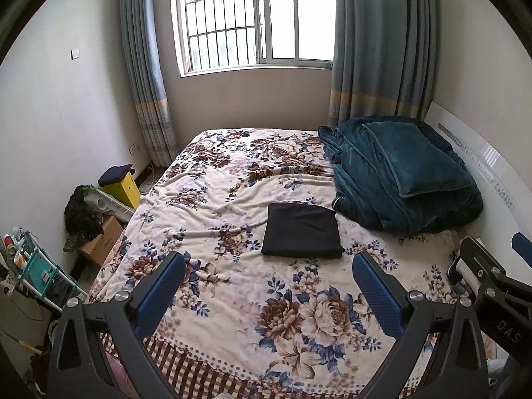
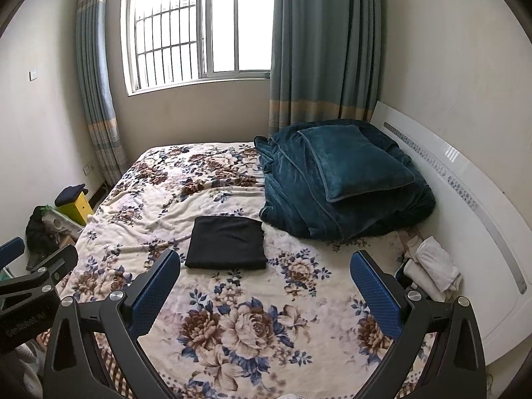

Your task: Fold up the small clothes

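The black garment lies on the bed as a neat, flat rectangle, edges squared, near the middle of the bedspread and just in front of the heap of teal bedding. From its tidy shape I judge this piece already folded; nothing about it seems to need another fold, though a small crease crosses its top. In the right wrist view a few pale, whitish clothes lie bunched at the right edge of the bed beside the white headboard. Whether those are folded or waiting their turn I cannot tell, but they look looser than the black one, so they may be what is left.

The left claw hangs above the near end of the bed with its blue pads spread wide and nothing between them. The right claw is likewise spread apart and empty, well short of the black garment.

The bedspread is a soft floral blanket, rumpled in ridges toward the far side. Beyond it stand a barred window and blue curtains. On the floor to the left are a yellow box, a cardboard box and dark clutter.
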`<state>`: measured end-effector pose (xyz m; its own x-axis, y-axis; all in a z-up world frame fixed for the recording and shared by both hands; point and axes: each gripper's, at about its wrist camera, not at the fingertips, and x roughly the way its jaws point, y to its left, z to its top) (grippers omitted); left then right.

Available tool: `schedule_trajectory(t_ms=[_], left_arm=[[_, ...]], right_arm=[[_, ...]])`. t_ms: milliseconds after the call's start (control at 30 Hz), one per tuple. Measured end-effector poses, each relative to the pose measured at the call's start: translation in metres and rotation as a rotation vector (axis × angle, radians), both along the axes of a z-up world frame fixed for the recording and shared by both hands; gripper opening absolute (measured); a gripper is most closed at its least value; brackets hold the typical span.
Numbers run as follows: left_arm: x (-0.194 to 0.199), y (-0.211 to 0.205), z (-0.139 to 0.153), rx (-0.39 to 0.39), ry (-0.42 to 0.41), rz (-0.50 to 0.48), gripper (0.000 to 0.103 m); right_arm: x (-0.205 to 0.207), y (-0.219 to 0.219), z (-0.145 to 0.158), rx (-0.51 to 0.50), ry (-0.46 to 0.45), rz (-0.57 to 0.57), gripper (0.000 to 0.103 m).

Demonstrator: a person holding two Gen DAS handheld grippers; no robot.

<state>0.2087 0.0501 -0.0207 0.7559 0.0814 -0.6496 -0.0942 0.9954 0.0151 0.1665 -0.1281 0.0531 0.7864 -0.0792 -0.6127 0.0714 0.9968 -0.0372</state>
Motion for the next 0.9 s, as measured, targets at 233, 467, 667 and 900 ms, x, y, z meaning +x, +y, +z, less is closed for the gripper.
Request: schedule_trajectory(t_ms=[233,467,667,900], left_arm=[[-0.0015,-0.0008,0.0011,0.002,-0.001,0.002,0.103],[-0.002,-0.0015,0.0005,0.001,-0.001,0.002,0.103],[-0.0019,-0.0017,0.0007,0.005,0.001,0.003,0.103],[-0.0037,0.0009,0.0016,0.014,-0.012,0.016,0.103]], right_arm=[[-0.001,0.0006,-0.0008,-0.002,0.004,-0.001,0.103],[-0.0028,0.0014,-0.0017,-0.001,0.008,-0.003,0.103],[-0.0035,0.0015,-0.002,-0.003,0.008,-0.004,0.103],[-0.0048,0.0021,-0.0023,-0.002,0.006,-0.008,0.103]])
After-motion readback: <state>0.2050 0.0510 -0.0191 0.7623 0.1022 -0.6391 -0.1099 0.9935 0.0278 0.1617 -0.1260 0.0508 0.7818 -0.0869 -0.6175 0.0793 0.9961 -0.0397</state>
